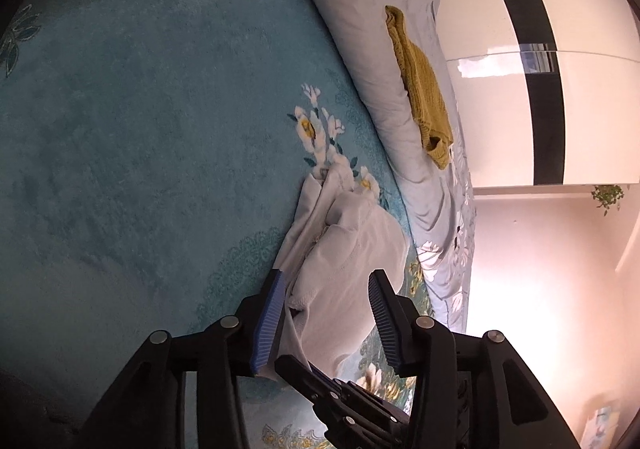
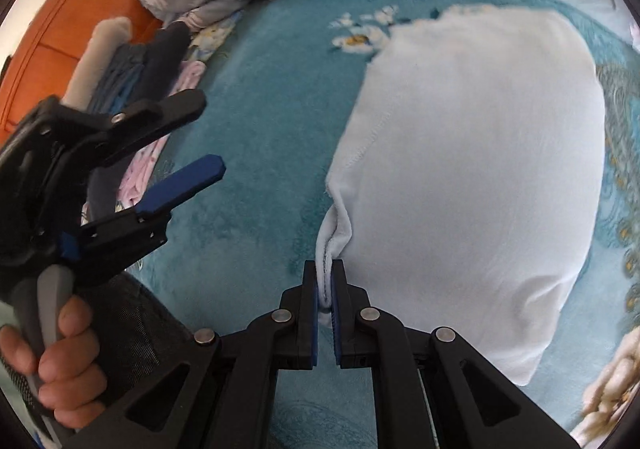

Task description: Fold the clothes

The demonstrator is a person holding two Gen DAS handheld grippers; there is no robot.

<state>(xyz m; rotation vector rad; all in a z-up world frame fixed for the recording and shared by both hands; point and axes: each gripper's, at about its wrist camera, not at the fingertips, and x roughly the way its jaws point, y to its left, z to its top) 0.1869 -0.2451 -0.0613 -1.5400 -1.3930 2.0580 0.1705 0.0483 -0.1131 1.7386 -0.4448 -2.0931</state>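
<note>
Right wrist view: the right gripper [image 2: 327,285] pinches the hem of the white garment [image 2: 472,189] lying on the teal blanket [image 2: 260,137]; the left gripper [image 2: 188,137] stands open, so pulling one-sided may skew the fold.

- Teal blanket [image 1: 140,129] with white flower prints, spread flat.
- Pale grey quilt [image 1: 360,49] bunched along the blanket's edge.
- Orange headboard [image 2: 80,1] behind the quilt.
- White wall [image 1: 500,89] with a black stripe [image 1: 536,69].
</note>
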